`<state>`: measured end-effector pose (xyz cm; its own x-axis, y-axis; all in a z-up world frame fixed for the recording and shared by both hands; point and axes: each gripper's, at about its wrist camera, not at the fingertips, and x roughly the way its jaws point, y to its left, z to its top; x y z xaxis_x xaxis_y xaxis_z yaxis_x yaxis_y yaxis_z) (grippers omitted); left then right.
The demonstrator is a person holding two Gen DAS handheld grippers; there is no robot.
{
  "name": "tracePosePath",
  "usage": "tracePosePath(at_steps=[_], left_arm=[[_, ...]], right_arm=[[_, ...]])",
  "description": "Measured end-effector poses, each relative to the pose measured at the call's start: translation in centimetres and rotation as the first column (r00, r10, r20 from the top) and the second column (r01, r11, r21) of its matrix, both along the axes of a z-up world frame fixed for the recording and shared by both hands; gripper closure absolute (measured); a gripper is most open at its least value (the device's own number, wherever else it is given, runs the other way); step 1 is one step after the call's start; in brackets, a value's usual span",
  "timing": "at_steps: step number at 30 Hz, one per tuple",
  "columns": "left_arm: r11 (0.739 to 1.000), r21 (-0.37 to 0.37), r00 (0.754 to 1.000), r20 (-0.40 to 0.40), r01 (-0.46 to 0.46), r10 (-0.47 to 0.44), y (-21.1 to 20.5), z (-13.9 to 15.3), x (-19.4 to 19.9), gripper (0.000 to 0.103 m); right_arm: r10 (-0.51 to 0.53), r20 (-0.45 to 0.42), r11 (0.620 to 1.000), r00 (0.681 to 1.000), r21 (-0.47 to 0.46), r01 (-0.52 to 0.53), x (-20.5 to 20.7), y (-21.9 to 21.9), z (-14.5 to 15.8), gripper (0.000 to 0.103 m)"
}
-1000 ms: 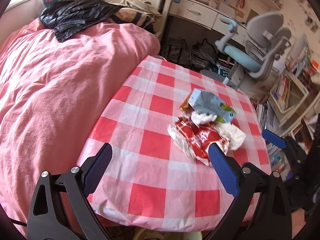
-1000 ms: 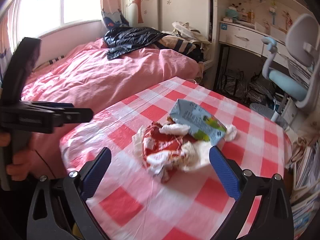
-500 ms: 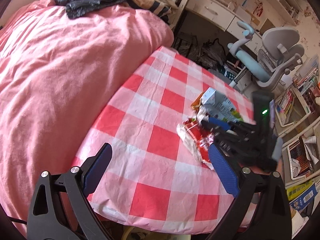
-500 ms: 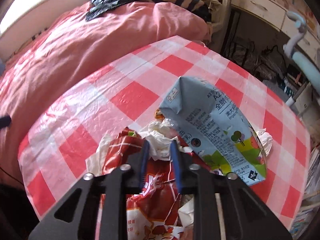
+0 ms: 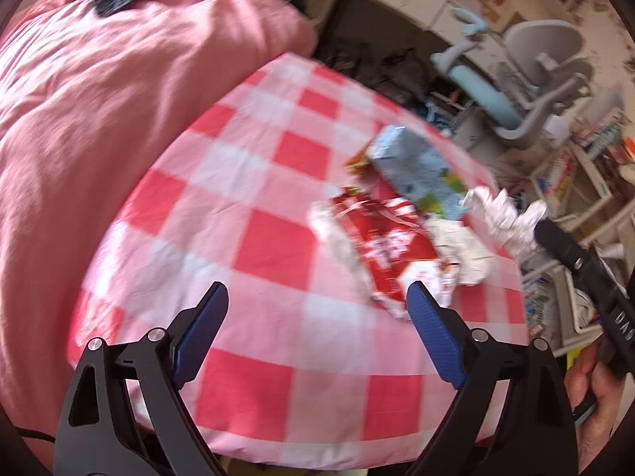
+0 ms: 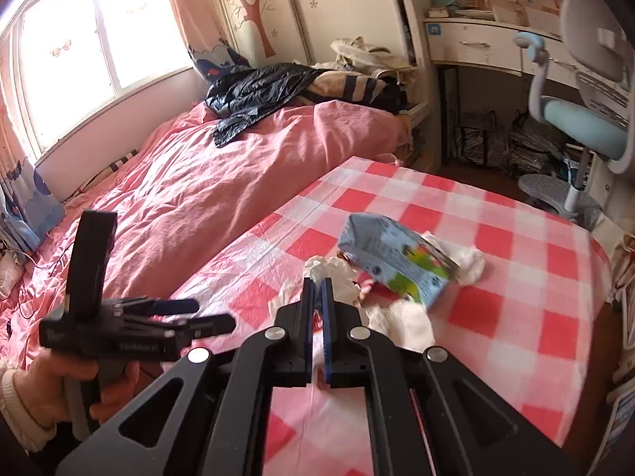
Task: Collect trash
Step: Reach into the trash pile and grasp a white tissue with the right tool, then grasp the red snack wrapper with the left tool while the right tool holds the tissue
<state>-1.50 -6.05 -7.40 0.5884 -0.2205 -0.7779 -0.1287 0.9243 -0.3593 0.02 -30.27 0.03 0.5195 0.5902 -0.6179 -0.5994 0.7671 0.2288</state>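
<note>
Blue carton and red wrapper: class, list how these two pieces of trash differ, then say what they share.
The blue carton is pale blue with green print; the red wrapper is red and white. The carton keeps a boxy shape; the wrapper is flat and crumpled. In the left wrist view the carton lies farther off, the wrapper nearer. Both lie in one pile on the checked tablecloth.

Home bedroom — bed with pink duvet [image 6: 222,182], window [image 6: 79,51] (tree mural beside it), desk [image 6: 476,45], swivel chair [image 6: 587,119].
</note>
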Motion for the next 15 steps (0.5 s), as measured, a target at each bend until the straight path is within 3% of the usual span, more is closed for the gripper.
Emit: tracePosePath(at_steps=[4, 8, 12, 14, 15], left_arm=[[0.989, 0.033, 0.989, 0.032, 0.147, -0.148, -3.9, 0.4, 0.2, 0.015], [0.945, 0.211, 0.963, 0.044, 0.25, -0.264, -8.5, 0.5, 0.2, 0.015], [0.897, 0.356, 0.956, 0.031, 0.263, -0.292, -11.2, -0.4, 1.1, 0.017], [0.891, 0.374, 0.958, 0.024, 0.256, -0.286, -11.5, -1.0, 1.9, 0.031], [0.894, 0.365, 0.959, 0.016, 0.259, -0.284, -11.4, -1.3, 2.3, 0.047]], right_arm=[[-0.074, -0.011, 0.994, 0.997, 0.084, 0.075, -0.7, -3.5, -0.1, 0.099], [-0.123, -0.014, 0.98, 0.992, 0.158, 0.124, 0.1, -5.7, 0.5, 0.099], [-0.137, -0.026, 0.974, 0.99, 0.179, 0.139, 0.5, -6.7, 0.2, 0.098], [-0.136, -0.029, 0.974, 0.99, 0.18, 0.139, 0.6, -6.9, 0.1, 0.099], [-0.135, -0.029, 0.974, 0.99, 0.181, 0.138, 0.4, -7.1, 0.0, 0.099]])
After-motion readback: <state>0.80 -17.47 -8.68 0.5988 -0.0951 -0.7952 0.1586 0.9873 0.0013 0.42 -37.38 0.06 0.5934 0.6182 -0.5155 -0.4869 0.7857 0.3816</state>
